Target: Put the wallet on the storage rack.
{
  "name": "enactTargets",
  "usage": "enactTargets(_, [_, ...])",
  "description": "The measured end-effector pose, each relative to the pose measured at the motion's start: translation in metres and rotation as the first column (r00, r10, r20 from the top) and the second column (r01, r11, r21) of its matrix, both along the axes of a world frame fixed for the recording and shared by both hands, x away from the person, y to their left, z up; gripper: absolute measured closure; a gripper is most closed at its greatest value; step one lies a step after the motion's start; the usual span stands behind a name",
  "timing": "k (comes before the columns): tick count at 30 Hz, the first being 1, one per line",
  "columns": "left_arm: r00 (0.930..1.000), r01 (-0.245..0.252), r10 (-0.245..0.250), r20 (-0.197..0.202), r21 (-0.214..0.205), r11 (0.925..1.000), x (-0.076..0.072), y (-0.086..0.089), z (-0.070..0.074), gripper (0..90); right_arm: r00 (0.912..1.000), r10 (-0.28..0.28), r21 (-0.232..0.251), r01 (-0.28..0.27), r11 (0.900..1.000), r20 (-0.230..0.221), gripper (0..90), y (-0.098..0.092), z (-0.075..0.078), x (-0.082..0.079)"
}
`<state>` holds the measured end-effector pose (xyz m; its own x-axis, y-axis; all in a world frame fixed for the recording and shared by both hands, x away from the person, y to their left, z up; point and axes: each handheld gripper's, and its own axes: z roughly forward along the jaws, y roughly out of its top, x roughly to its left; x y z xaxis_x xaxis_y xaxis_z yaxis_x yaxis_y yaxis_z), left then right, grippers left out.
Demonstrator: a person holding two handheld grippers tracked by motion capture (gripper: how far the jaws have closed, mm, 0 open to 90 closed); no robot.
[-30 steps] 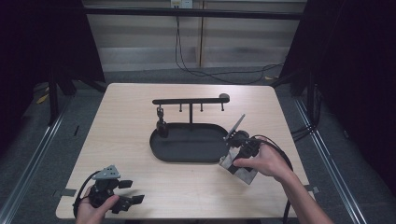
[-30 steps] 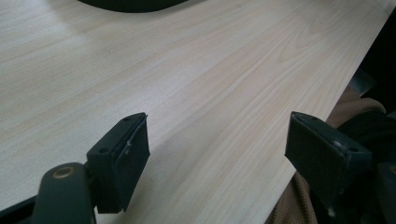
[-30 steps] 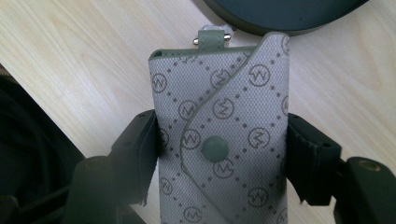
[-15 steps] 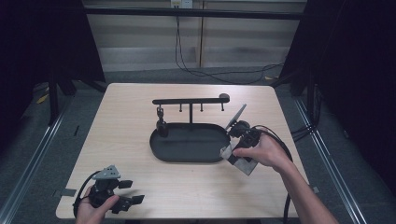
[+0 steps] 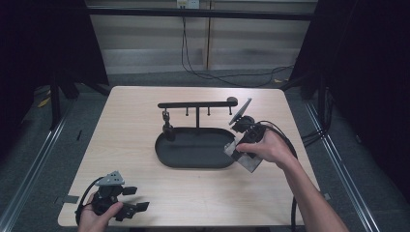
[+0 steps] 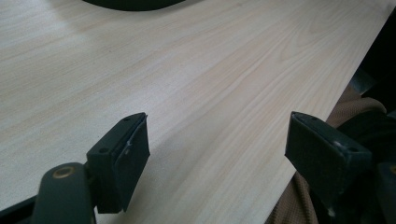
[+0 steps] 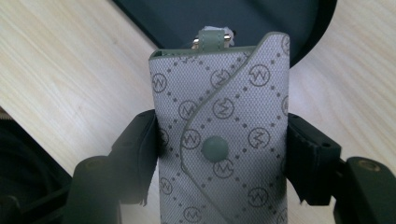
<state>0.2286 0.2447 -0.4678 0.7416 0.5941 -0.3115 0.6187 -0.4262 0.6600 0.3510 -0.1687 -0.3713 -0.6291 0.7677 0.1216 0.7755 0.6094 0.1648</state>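
My right gripper [image 7: 219,154] has its jaws clamped on the patterned key pouch [image 7: 219,126], held over the right end of the black tray [image 5: 193,157]. Hanging it on the hook stand [image 5: 197,104] seems left. My left gripper [image 6: 219,154], jaws apart, waits near the bench's [image 5: 145,203] front-left corner.

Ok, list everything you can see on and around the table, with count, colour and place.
key pouch: one, grey monogram fabric with a snap button, clamped in the right gripper over the tray's right end.
tray: one, black oval, table centre.
hanger rail: one, black bar with small hooks on a post, rising from the tray's back edge.
table: one, light wood.
wall cables: several, black, on the floor behind the table.
left gripper: one, black, jaws open, near front-left corner.
right gripper: one, black, shut on the pouch.
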Motion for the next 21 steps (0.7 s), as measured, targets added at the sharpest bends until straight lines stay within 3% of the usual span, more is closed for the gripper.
enactTargets(11, [1.0,-0.003,0.003,-0.001,0.0,1.0,0.0,0.0,0.0,21.6,0.9974,-0.072,0.062,0.071,0.9956,0.007,33.7,-0.002,0.002,0.017])
enactTargets(16, [1.0,-0.003,0.003,-0.002,-0.003,1.0,0.0,0.0,0.0,21.6,0.9924,-0.121,0.095,0.119,0.9884,0.021,33.7,-0.005,-0.001,0.024])
enactTargets(21, [1.0,-0.005,0.005,0.0,0.0,1.0,0.0,0.001,0.0,21.6,0.9823,-0.185,0.133,0.18,0.9746,0.026,33.7,-0.011,-0.006,0.029])
